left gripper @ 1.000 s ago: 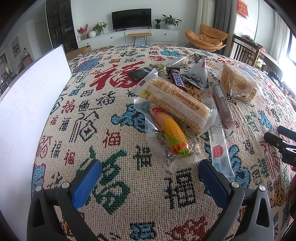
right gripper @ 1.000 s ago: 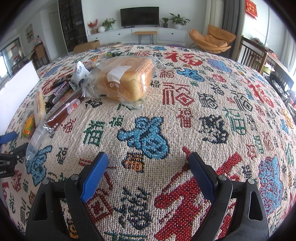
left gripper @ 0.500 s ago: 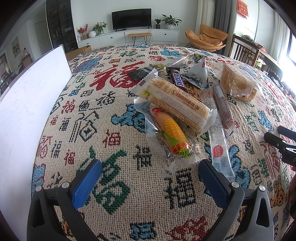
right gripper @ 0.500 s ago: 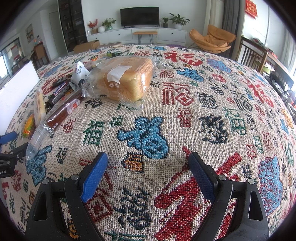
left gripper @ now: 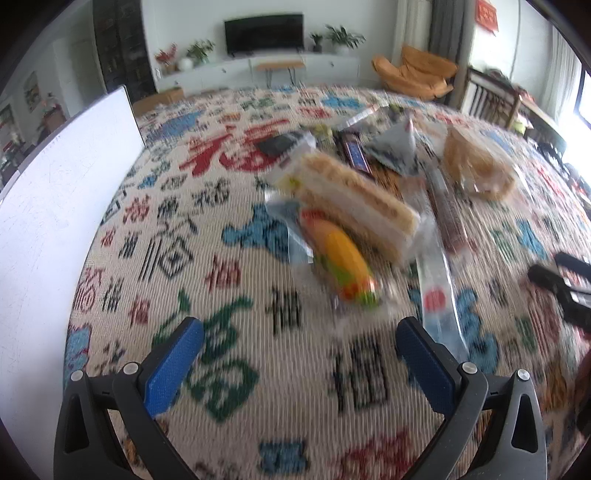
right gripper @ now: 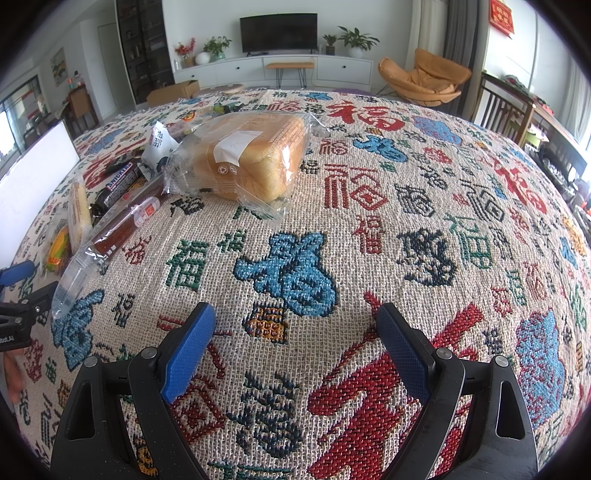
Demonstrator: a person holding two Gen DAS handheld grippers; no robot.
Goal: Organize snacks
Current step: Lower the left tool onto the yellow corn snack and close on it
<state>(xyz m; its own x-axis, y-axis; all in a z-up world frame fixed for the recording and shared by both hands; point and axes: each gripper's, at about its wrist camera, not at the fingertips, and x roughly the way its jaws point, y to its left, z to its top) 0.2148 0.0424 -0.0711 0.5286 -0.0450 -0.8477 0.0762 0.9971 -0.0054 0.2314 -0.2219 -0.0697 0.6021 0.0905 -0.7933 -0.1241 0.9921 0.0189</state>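
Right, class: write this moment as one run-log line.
left gripper: open, empty, above cloth | right gripper: open, empty | corn snack: ahead of left gripper, untouched | bread loaf: on tablecloth, untouched

Ahead of my tools I note a woven tablecloth (right gripper: 424,192) patterned with red, blue and green Chinese characters. Left of my left tool stands a white board (left gripper: 55,229), upright at the table edge. Beyond the table, straight ahead, a black television (right gripper: 278,32) sits above a long white cabinet (right gripper: 332,68), with potted plants (right gripper: 356,38) on it. Ahead to the right I see an orange lounge chair (right gripper: 421,83) and a dark wooden chair (right gripper: 506,110).
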